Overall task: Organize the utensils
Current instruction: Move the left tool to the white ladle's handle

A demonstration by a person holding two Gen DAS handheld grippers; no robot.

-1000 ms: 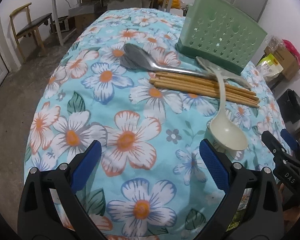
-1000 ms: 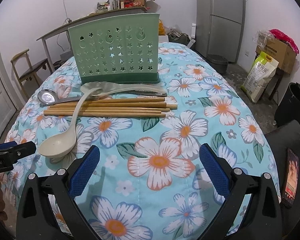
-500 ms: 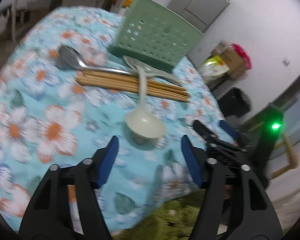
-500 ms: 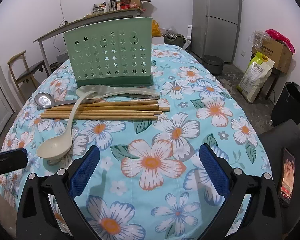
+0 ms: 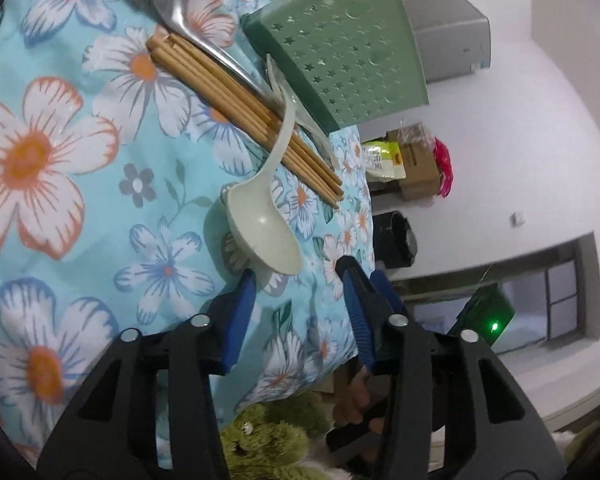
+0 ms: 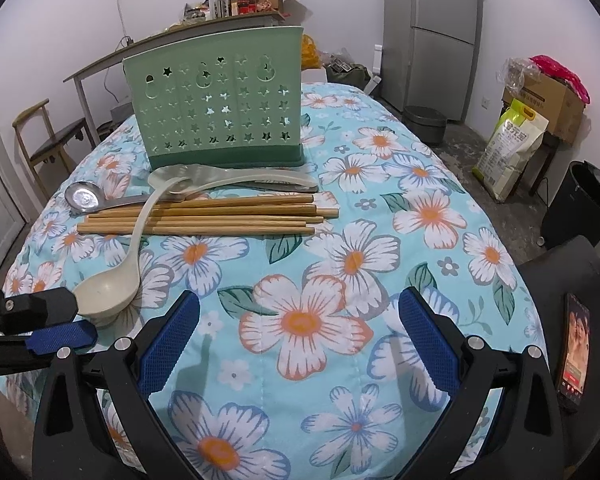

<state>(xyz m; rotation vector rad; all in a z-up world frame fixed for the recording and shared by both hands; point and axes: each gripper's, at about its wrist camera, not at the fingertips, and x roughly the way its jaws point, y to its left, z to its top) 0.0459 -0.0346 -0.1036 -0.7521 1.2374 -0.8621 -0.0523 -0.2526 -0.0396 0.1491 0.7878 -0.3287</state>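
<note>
No writing reads clearly; beyond the wide right claw (image 6: 298, 336) stands the green utensil holder (image 6: 220, 108), while the empty left claw (image 5: 298, 300) is closing by the cream ladle (image 5: 264, 228).

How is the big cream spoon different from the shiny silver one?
The cream plastic ladle is pale and dull; the silver metal spoon is shiny and mirror-like. The cream ladle's bowl looks bigger and deeper than the silver spoon's. The cream ladle's handle lies across the top of the wooden chopsticks; the silver spoon's handle runs alongside them, partly hidden. Both lie on the flowered tablecloth in front of the green holder.
</note>
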